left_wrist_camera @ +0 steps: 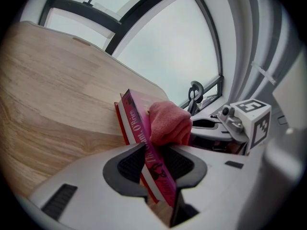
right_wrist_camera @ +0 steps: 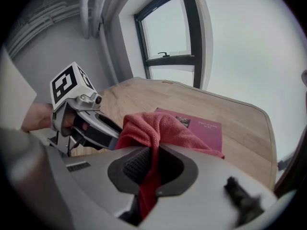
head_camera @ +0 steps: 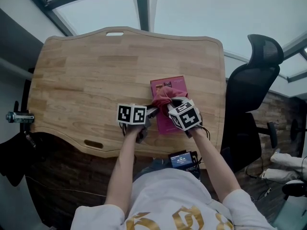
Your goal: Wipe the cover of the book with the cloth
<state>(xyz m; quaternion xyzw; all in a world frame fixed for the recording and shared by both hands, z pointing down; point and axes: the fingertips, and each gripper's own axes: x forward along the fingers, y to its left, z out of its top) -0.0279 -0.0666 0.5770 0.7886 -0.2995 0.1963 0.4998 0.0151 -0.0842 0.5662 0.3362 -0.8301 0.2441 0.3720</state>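
Observation:
A magenta book (head_camera: 169,87) lies on the wooden table (head_camera: 91,75) near its right front. In the left gripper view its spine edge (left_wrist_camera: 144,138) runs between the jaws, and my left gripper (left_wrist_camera: 154,169) is shut on the book. My left gripper (head_camera: 152,112) meets the book's left edge in the head view. A red cloth (head_camera: 164,97) is bunched on the cover. My right gripper (right_wrist_camera: 152,169) is shut on the cloth (right_wrist_camera: 153,131), which drapes onto the book (right_wrist_camera: 204,131). The right gripper (head_camera: 168,105) sits over the book's near half.
A black office chair (head_camera: 252,80) stands right of the table. A small device with a lit screen (head_camera: 182,160) hangs at the person's waist near the table's front edge. Windows line the far side. Bare wood spreads left of the book.

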